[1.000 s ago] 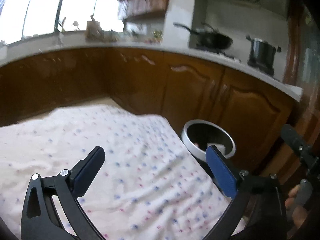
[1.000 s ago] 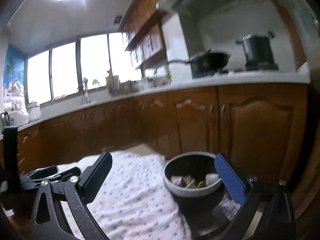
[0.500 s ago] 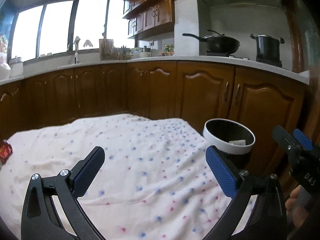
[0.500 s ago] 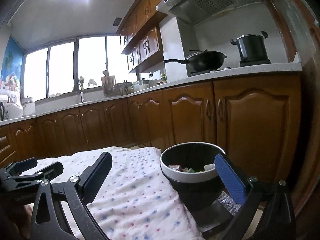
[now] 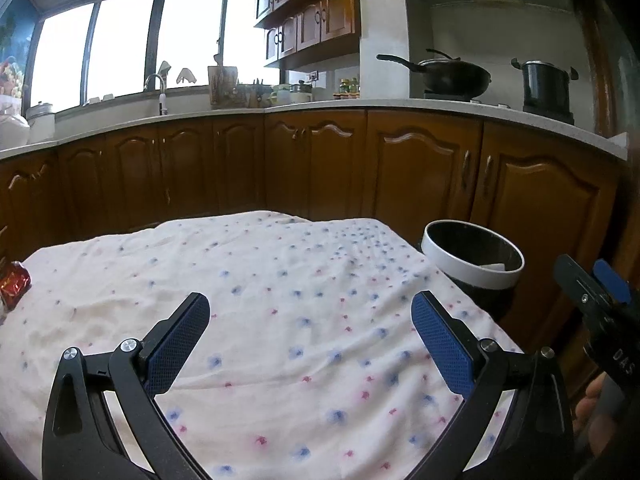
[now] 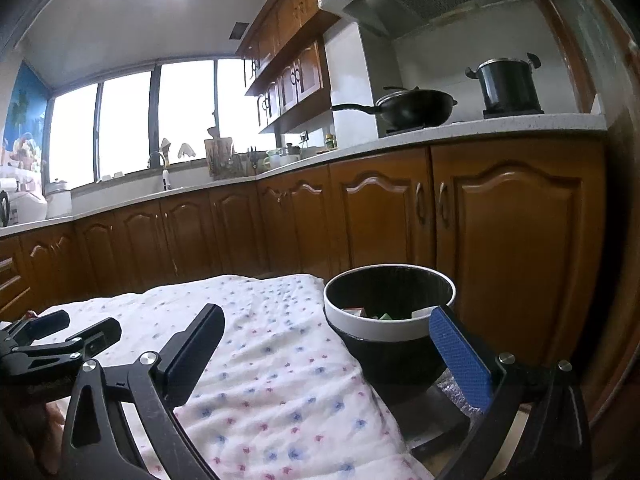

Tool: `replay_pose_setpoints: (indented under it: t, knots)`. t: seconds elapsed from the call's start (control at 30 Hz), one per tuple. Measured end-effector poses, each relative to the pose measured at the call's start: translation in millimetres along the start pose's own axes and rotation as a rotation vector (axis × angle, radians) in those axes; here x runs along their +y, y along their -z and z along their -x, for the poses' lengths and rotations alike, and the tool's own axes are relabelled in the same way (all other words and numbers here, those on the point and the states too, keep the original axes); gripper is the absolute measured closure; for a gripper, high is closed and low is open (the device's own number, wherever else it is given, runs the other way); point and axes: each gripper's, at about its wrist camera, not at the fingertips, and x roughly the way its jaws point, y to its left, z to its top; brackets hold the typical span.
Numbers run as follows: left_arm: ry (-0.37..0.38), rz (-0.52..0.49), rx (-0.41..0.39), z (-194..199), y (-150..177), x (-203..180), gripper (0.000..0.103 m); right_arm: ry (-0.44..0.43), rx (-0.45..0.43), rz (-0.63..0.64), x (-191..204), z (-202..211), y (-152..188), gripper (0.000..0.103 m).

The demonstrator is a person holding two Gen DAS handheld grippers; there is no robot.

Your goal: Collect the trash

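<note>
Reaching left for the red wrapper (image 5: 15,283) is best done low, both grippers (image 5: 310,334) (image 6: 326,354) being spread and empty, bin (image 6: 388,312) kept clear.

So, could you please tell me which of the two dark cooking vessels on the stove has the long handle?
The wok, the wide shallow one on the left; the tall pot to its right has only short side handles.

**Cut off and out of sight**

A red wrapper (image 5: 14,283) is clipped by the frame edge at 9 o'clock. The bin (image 6: 389,307) rim hides most of its contents. The bottles on the far bench (image 5: 348,86) are too small to identify.
</note>
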Motion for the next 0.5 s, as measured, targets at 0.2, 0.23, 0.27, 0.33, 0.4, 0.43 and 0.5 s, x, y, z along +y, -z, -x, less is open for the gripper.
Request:
replay_pose_setpoints:
  t: [0.2,0.23,0.27,0.33,0.4,0.43,0.5]
  knots:
    - [-0.007,0.016,0.003,-0.7,0.5,5.7,0.000,-0.010,0.004,-0.006,0.3,-0.2,1.0,0.000]
    - [-0.008,0.018,0.002,-0.1,0.7,6.0,0.000,-0.010,0.005,-0.004,0.5,-0.6,1.4,0.000]
    - [-0.008,0.022,0.000,0.4,1.0,6.8,0.000,-0.011,0.005,-0.003,0.9,-1.0,1.8,0.000]
    - [-0.011,0.021,-0.004,1.2,1.4,8.3,0.000,-0.015,0.008,0.000,1.6,-1.6,2.4,0.000]
    - [-0.015,0.017,-0.009,1.9,1.6,8.3,0.000,-0.019,0.012,0.000,1.9,-2.2,2.9,0.000]
    - [-0.016,0.014,-0.009,1.7,1.7,8.4,0.000,-0.023,0.015,-0.001,1.9,-2.4,3.1,0.000]
    - [-0.012,0.010,-0.005,1.0,2.2,7.9,0.000,-0.024,0.023,-0.003,1.7,-3.5,3.4,0.000]
